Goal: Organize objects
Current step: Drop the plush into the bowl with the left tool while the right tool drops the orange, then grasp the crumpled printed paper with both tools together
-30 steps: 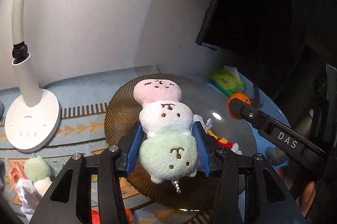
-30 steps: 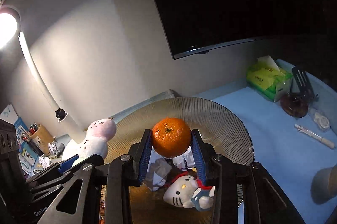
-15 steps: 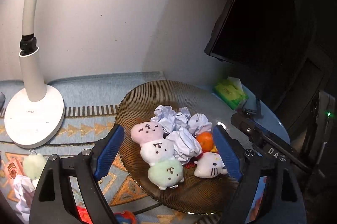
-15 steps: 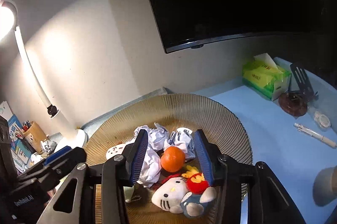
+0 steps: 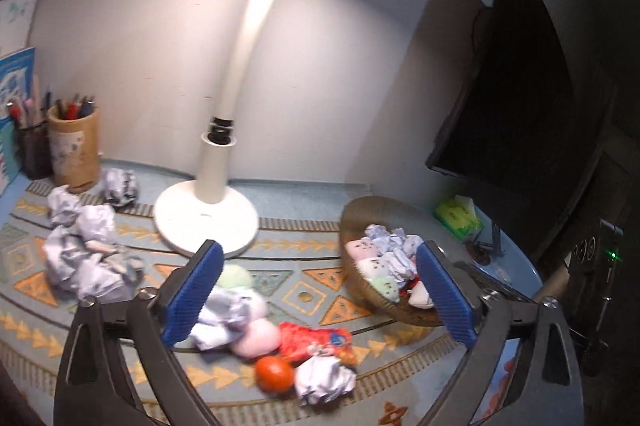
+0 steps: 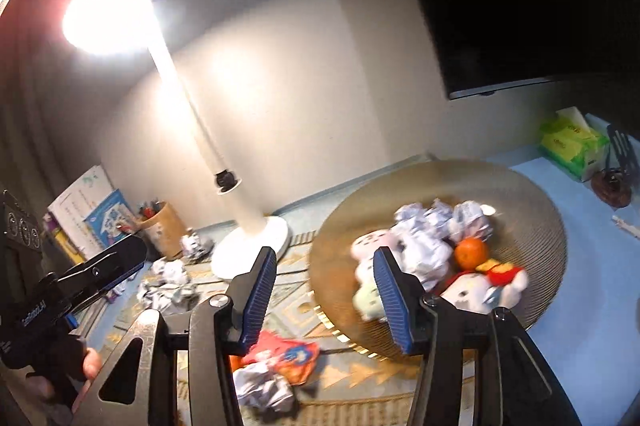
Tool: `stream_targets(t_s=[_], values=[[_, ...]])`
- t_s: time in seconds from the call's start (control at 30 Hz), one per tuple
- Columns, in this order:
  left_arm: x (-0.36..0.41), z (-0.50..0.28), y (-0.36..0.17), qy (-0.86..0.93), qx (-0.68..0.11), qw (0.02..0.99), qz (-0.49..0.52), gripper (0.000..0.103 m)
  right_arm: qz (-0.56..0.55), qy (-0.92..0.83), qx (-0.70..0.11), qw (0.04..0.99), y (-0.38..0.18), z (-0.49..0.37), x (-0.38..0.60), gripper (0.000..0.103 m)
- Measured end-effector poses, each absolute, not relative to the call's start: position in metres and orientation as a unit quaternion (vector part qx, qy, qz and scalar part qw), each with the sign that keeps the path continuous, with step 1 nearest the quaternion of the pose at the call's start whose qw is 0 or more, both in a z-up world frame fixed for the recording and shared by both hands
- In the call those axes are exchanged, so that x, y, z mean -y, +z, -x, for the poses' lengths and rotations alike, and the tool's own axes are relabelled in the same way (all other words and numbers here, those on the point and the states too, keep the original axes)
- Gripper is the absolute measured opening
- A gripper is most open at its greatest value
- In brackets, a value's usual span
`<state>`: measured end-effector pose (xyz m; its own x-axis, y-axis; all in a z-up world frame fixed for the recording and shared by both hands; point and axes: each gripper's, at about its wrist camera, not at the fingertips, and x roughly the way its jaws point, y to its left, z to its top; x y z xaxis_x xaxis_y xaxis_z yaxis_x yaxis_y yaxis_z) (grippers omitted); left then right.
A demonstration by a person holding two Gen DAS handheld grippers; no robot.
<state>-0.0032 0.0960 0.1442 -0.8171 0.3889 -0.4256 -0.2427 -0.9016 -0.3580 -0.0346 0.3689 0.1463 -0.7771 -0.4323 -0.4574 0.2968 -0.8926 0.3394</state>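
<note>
Both tongs hold nothing. The left tongs [image 5: 316,290] gape wide and are opening, aimed at the loose pile on the counter [image 5: 304,278]: an orange [image 5: 274,375], paper balls [image 5: 325,378], a red packet [image 5: 316,340] and soft toys [image 5: 256,336], probably next for sorting. The right tongs [image 6: 322,296] stand half apart and are opening, just beside the brown dish [image 6: 536,194], which already gathers another orange [image 6: 471,252], crumpled paper and plush toys. No writing is legible; the print on the green tissue pack [image 6: 568,142] is blurred.
</note>
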Motion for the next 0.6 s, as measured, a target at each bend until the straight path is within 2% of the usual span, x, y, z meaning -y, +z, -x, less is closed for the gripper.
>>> stream_targets(t_s=[0.07,0.3,0.5,0.6], values=[[-0.061,-0.012,0.139,0.949,0.15,0.128,0.245,0.102,-0.283,-0.925,0.117,0.224,0.141,0.025,-0.344,0.061],[0.051,-0.039,0.088,0.948,0.156,-0.031,0.276,0.102,-0.311,-0.907,0.092,0.268,0.097,-0.01,-0.279,0.062],[0.088,-0.038,0.037,0.928,0.187,-0.058,0.318,0.102,-0.32,-0.918,0.068,0.226,0.071,-0.013,-0.272,0.062],[0.075,-0.034,0.037,0.929,0.162,-0.039,0.331,0.101,-0.33,-0.919,0.061,0.208,0.061,-0.009,-0.274,0.062]])
